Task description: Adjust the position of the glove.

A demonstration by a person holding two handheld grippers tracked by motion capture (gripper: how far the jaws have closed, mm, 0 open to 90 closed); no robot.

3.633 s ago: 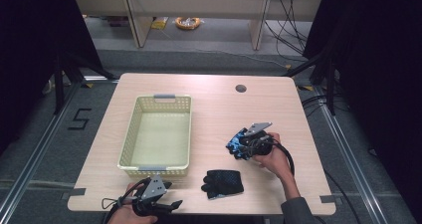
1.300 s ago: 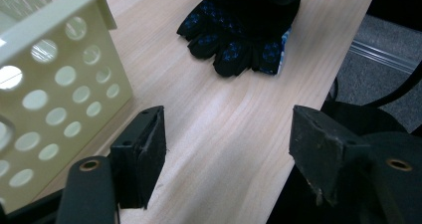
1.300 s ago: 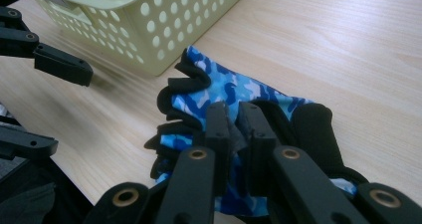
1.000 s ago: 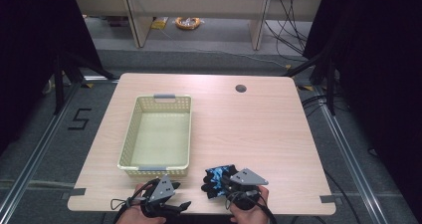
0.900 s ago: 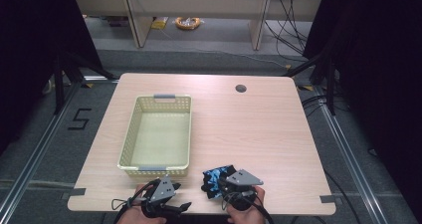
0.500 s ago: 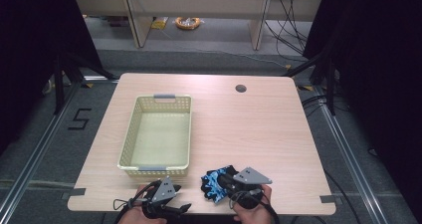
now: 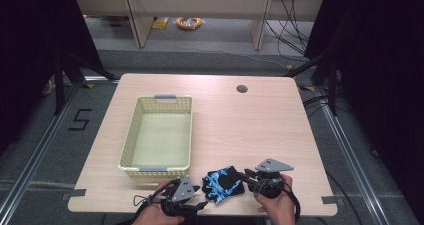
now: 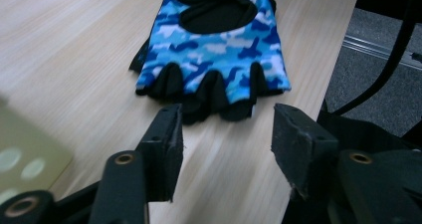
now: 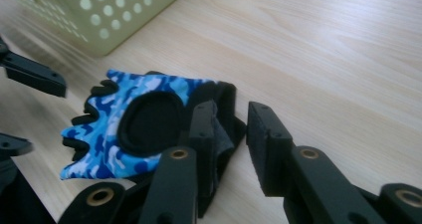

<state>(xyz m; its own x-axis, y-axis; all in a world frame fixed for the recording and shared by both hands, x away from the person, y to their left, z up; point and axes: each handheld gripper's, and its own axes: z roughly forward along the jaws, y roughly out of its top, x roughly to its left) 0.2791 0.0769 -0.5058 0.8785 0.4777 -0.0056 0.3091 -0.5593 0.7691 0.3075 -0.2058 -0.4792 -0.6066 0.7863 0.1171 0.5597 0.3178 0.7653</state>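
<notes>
The desk (image 7: 260,120) carries a pale basket (image 7: 159,135) toward its left side, reaching almost to the near edge. A blue camouflage glove (image 7: 223,183) lies flat at the near edge, just right of the basket's near right corner. The left hand-held gripper (image 7: 200,204) points at the glove's finger end, its jaws partly apart and just closing, nothing between them. The right hand-held gripper (image 7: 244,179) is at the cuff end; its jaws have just been opening, one pad against the cuff, not clamping it.
</notes>
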